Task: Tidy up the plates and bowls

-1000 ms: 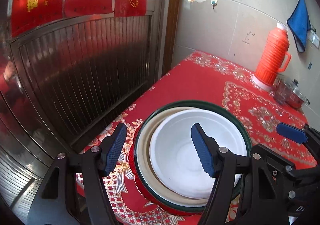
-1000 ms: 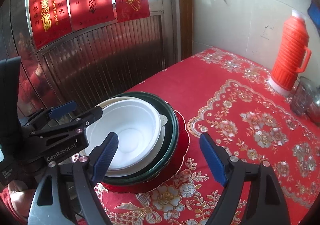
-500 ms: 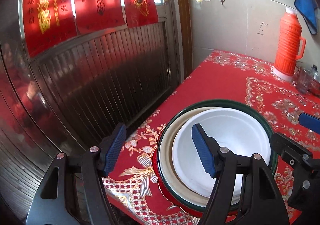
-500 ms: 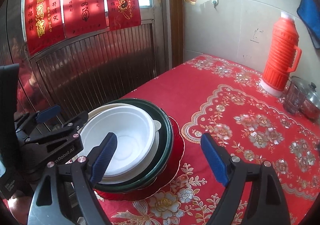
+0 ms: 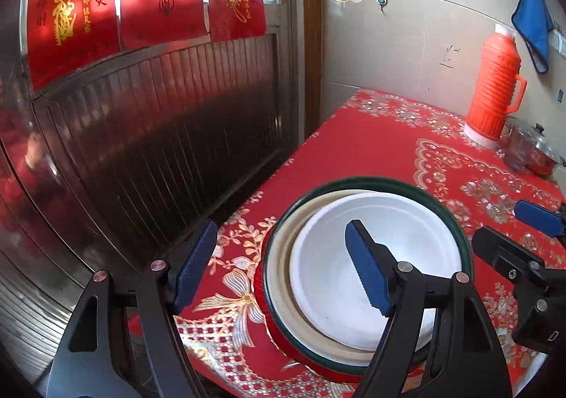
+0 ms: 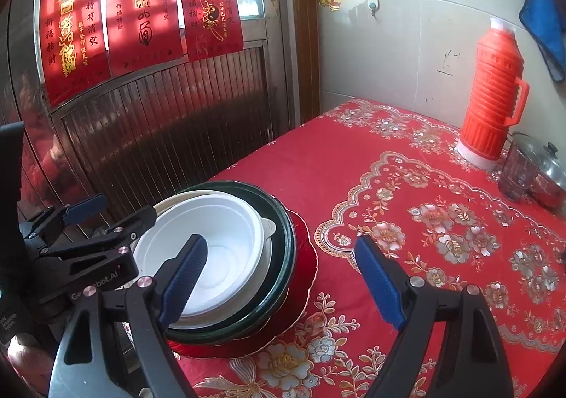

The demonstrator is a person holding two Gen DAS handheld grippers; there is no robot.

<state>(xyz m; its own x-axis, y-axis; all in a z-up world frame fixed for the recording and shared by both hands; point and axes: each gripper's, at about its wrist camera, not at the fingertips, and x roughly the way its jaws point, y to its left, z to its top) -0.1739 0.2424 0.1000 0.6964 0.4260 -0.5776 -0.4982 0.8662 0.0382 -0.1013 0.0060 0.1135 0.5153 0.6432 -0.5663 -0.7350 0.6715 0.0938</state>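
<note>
- The left gripper (image 5: pixel 281 265) hangs with its jaws spread wide and nothing between them, over the left edge of the tabletop (image 5: pixel 361 150); its right finger (image 5: pixel 366 274) sits in front of the stack of dishes.
- The stack stands at the near left corner of the tabletop: a white bowl (image 5: pixel 375 256) nests inside a cream dish (image 5: pixel 279 267), which sits in a dark green bowl (image 5: pixel 456 217), all on a red plate (image 6: pixel 307 256) (only its scalloped edge shows).
- The white bowl has a small tab (image 6: pixel 269 225) on its rim, toward the middle of the tabletop.
- The right gripper (image 6: pixel 279 277) is also spread wide and holds nothing; its left finger (image 6: pixel 182 279) overlaps the white bowl in view, and its right finger (image 6: pixel 380 283) is over the flowered cloth just beside the stack.
- At the far right corner, against the tiled wall, an orange thermos (image 6: pixel 493 94) stands upright.
- Just beside it are a glass pitcher (image 6: pixel 518 173) and a lidded steel pot (image 6: pixel 550 173).
</note>
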